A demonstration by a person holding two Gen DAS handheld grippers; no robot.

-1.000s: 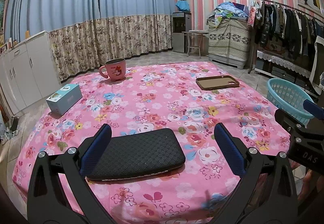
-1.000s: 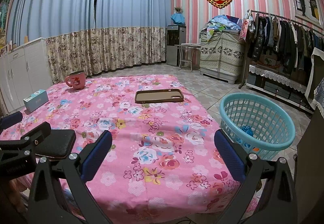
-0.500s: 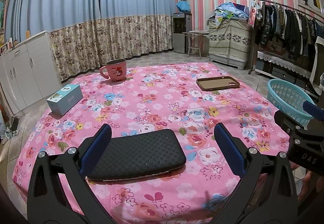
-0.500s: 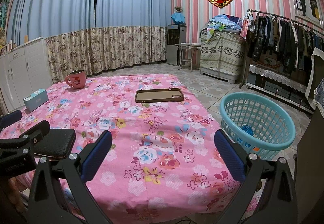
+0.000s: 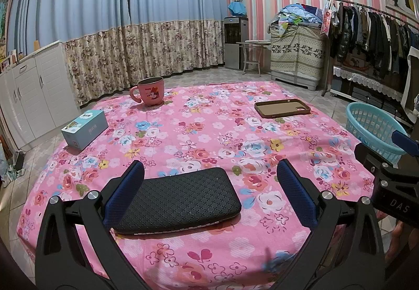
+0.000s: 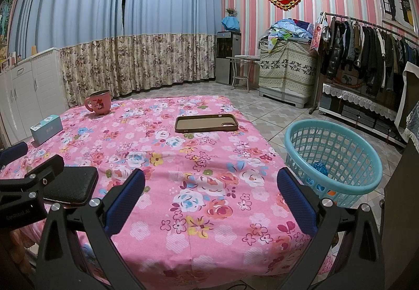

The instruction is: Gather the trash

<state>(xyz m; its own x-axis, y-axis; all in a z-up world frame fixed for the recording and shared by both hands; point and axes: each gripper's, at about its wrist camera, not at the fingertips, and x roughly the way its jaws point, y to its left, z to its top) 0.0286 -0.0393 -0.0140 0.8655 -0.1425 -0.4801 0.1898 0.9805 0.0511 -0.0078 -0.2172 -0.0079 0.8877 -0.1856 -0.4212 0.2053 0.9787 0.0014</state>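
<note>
I'm holding the left gripper point(image 5: 209, 191) wide over the black case point(image 5: 176, 201) | right gripper point(image 6: 210, 198) spread wide, gripping nothing | blue scrap point(image 6: 320, 167), possibly trash, is lying inside the teal basket point(image 6: 337, 159) beside the table point(image 6: 183, 153)

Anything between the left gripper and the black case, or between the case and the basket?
Nothing visible. The left gripper is open with the black case lying flat between its fingers. Toward the basket, which stands on the floor past the table's right edge, only bare tablecloth shows.
</note>
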